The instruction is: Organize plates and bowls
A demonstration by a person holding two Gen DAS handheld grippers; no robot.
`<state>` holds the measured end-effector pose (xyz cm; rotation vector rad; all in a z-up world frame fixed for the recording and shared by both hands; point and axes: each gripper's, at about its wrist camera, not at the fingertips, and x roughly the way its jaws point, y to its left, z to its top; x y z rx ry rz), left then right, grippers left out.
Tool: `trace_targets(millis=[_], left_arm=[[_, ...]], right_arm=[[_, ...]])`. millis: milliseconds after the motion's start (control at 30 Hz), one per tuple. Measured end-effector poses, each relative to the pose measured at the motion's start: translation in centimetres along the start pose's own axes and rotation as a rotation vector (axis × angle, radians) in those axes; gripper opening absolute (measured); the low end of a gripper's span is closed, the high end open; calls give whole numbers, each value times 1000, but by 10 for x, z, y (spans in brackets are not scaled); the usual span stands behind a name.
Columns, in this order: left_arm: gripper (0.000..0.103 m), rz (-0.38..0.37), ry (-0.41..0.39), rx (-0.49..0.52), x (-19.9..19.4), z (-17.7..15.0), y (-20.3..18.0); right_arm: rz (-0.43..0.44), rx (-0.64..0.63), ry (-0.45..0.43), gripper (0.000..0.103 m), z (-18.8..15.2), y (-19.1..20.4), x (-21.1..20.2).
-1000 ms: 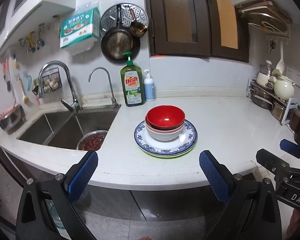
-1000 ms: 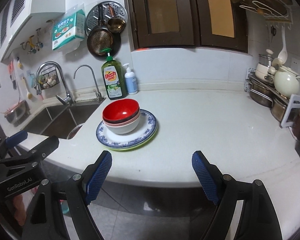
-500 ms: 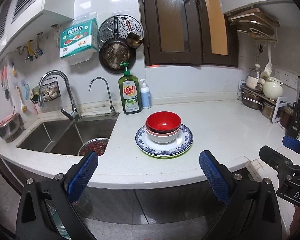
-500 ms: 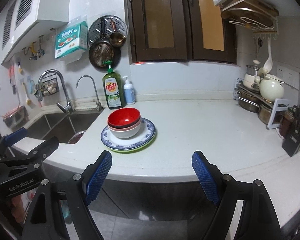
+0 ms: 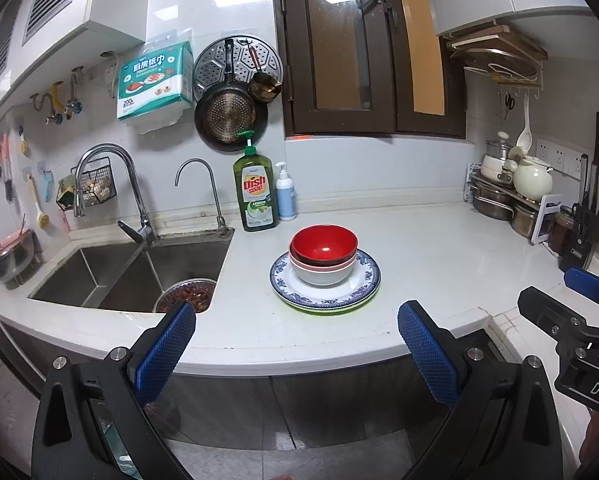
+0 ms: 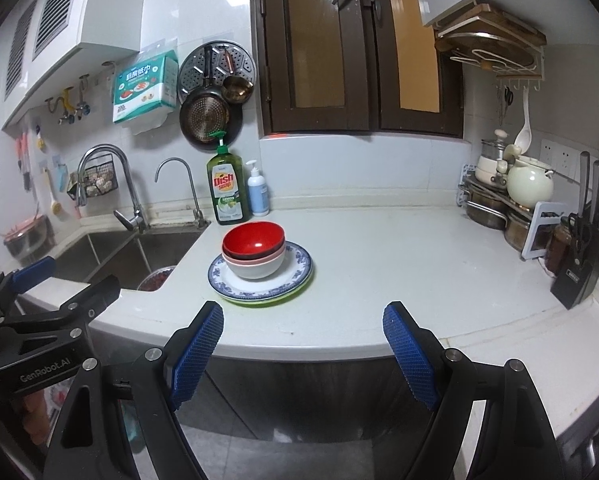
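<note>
Your left tongs (image 5: 297, 348) and right tongs (image 6: 303, 350) both gape wide with nothing between the blue pads, held off the front edge of the white bench (image 5: 439, 264). The red bowl (image 5: 324, 243) sits nested atop a pink and a white bowl on the blue-patterned plate (image 5: 363, 280), near the sink (image 5: 139, 272).

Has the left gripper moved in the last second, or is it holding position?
Yes. The left gripper has backed away from the counter: the stacked bowls and dish soap bottle look smaller and farther off than before.
</note>
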<state>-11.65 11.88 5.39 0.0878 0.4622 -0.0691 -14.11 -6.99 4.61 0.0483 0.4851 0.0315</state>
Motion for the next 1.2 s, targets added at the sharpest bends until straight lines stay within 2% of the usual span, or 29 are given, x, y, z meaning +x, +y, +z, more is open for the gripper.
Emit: trace_targets(millis=[1200], left_arm=[[103,-25,-22,14,0,5,6]], right_arm=[[-27,-4,-17,83,2,4,-10]])
